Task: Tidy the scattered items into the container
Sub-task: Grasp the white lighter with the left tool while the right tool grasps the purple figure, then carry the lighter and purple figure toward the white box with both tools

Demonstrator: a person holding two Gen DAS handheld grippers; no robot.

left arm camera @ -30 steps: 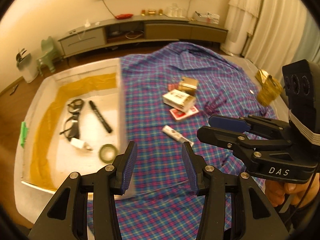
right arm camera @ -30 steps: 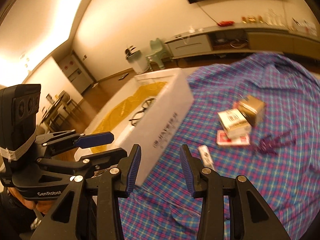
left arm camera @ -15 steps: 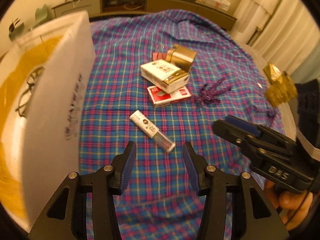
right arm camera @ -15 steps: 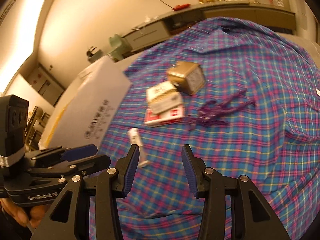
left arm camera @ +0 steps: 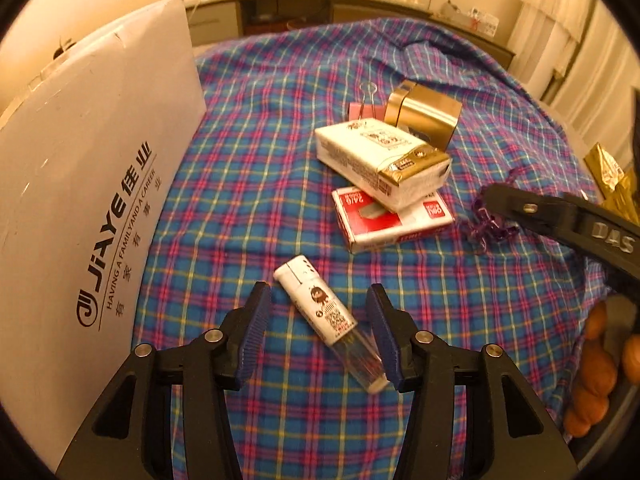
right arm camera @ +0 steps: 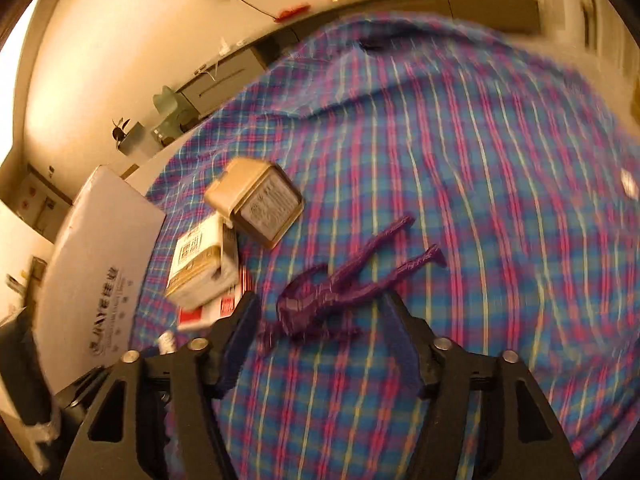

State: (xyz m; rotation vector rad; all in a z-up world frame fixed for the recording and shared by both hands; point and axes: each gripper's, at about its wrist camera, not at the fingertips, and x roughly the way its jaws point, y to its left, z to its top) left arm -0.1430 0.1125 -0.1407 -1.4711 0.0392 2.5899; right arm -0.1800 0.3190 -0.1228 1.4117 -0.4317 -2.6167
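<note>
My left gripper [left arm camera: 318, 330] is open, its fingers on either side of a white tube with a clear end [left arm camera: 326, 320] lying on the plaid cloth [left arm camera: 248, 184]. Beyond it a white and gold pack [left arm camera: 380, 158] rests on a red and white box [left arm camera: 394, 220], with a gold tin [left arm camera: 426, 118] and a binder clip [left arm camera: 366, 104] behind. The white container's wall [left arm camera: 80, 216] stands at the left. My right gripper [right arm camera: 320, 342] is open just short of a purple plastic clip [right arm camera: 348, 280]; it also shows in the left wrist view [left arm camera: 490, 224].
The right gripper's body [left arm camera: 568, 220] reaches in from the right of the left wrist view. Gold foil packets [left arm camera: 612, 184] lie at the cloth's right edge. A low cabinet [left arm camera: 320, 8] runs along the far wall. The container's wall [right arm camera: 92, 280] is left of the right gripper.
Both grippers have dropped lower and moved forward. The left one has closed in around the white tube. The right one has swung right, over to the purple clip. Both stay open.
</note>
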